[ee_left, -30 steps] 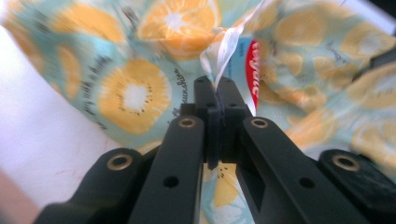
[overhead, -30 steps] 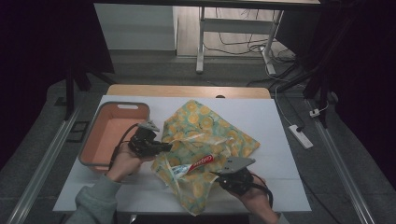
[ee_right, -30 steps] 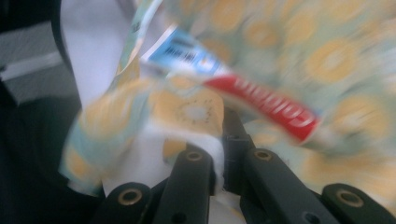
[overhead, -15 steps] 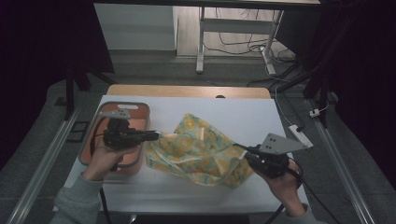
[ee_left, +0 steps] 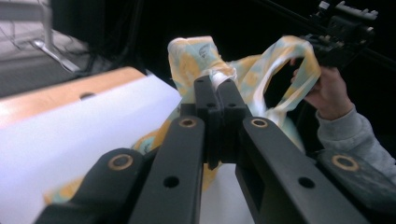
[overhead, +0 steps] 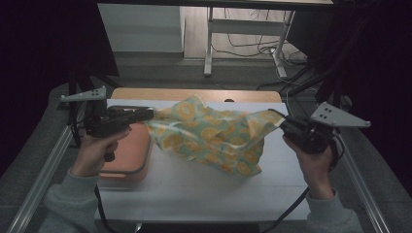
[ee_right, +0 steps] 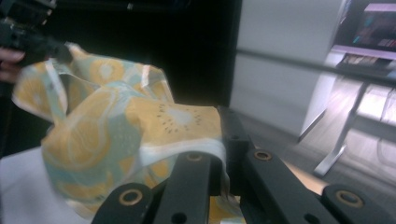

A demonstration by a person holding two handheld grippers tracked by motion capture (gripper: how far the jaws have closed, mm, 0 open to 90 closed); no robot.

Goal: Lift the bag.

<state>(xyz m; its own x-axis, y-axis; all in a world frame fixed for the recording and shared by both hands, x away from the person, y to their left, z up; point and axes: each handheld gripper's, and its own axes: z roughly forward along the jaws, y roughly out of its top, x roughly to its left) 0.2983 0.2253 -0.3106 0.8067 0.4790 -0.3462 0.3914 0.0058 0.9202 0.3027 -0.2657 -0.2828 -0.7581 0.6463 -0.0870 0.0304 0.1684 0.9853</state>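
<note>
Above the white table (overhead: 204, 189), hanging in the air: 1 yellow-and-teal fruit-print cloth bag (overhead: 214, 136), stretched between 2 grippers. Left gripper (overhead: 145, 114) clamped tight on the bag's left edge, jaws fully closed with a pinch of fabric between the tips, seen close in the left gripper view (ee_left: 218, 88). Right gripper (overhead: 283, 125) likewise shut on the right edge, fabric bunched over its jaws (ee_right: 219, 140). Held at opposite ends, probably to spread the bag out and clear of the tabletop. Long axis roughly level, running left to right across the table; middle and lower corner sagging toward the surface, not clearly touching it. Orange rectangular plastic tray (overhead: 131, 155) below the left hand (overhead: 97, 150), untouched.
</note>
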